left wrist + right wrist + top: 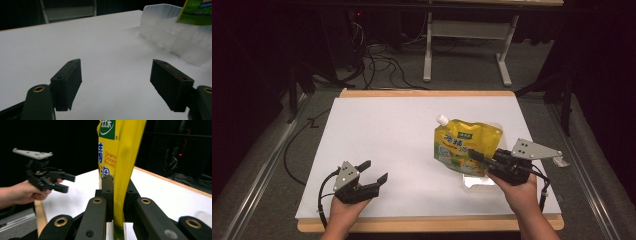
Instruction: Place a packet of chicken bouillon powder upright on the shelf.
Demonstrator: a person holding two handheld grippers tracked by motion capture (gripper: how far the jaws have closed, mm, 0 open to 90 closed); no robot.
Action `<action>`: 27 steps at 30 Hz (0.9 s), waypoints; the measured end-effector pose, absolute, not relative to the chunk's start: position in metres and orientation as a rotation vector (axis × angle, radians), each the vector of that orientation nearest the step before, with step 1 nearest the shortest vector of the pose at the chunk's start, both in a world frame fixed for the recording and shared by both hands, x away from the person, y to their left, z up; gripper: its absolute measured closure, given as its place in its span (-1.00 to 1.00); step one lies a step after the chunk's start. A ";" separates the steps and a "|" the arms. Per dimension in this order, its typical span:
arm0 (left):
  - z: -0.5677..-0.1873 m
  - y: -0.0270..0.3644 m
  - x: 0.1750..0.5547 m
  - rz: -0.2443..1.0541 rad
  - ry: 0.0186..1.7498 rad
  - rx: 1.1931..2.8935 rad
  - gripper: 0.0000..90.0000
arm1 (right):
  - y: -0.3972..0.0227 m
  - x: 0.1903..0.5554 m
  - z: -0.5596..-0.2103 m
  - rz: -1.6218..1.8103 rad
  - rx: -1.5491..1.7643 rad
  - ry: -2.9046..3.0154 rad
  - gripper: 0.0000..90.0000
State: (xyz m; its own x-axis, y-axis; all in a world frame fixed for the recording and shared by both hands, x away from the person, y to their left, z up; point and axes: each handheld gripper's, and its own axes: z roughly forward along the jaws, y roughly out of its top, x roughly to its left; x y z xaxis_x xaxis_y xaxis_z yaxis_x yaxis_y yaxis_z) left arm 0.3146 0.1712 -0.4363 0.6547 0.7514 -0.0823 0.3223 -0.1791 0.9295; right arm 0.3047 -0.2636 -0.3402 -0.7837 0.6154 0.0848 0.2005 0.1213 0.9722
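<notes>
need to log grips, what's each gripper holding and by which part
The right gripper is shut on the yellow pouch, gripping its lower edge, opposite the spout. The left gripper is open and holds nothing.

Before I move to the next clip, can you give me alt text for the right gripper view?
The right gripper is shut on a yellow pouch that rises upright between its black jaws. To the left, a hand holds the open left gripper above a white table, against a dark background.
</notes>
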 end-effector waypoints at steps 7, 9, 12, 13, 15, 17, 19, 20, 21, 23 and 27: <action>-0.437 0.171 0.315 0.485 0.863 1.775 -0.43 | -0.288 0.314 -0.343 1.692 0.867 2.022 0.88; -0.437 0.171 0.315 0.485 0.864 1.775 -0.43 | -0.293 0.316 -0.344 1.691 0.881 2.010 0.88; -0.437 0.171 0.315 0.485 0.862 1.776 -0.42 | -0.301 0.318 -0.345 1.686 0.900 1.993 0.88; -0.436 0.171 0.315 0.486 0.862 1.776 -0.42 | -0.303 0.318 -0.345 1.687 0.903 1.988 0.88; -0.436 0.171 0.315 0.486 0.862 1.775 -0.42 | -0.308 0.319 -0.345 1.684 0.917 1.980 0.88; -0.436 0.171 0.315 0.486 0.864 1.768 -0.42 | -0.311 0.319 -0.345 1.680 0.925 1.973 0.88; -0.436 0.172 0.315 0.486 0.862 1.768 -0.42 | -0.315 0.320 -0.346 1.677 0.940 1.963 0.88; -0.436 0.172 0.315 0.488 0.860 1.768 -0.42 | -0.317 0.321 -0.346 1.677 0.943 1.960 0.88; -0.435 0.173 0.315 0.488 0.860 1.767 -0.42 | -0.319 0.321 -0.346 1.670 0.953 1.955 0.88; -0.435 0.173 0.314 0.488 0.859 1.760 -0.42 | -0.322 0.322 -0.347 1.660 0.961 1.949 0.88; -0.434 0.174 0.314 0.489 0.854 1.762 -0.42 | -0.330 0.325 -0.348 1.626 0.982 1.938 0.88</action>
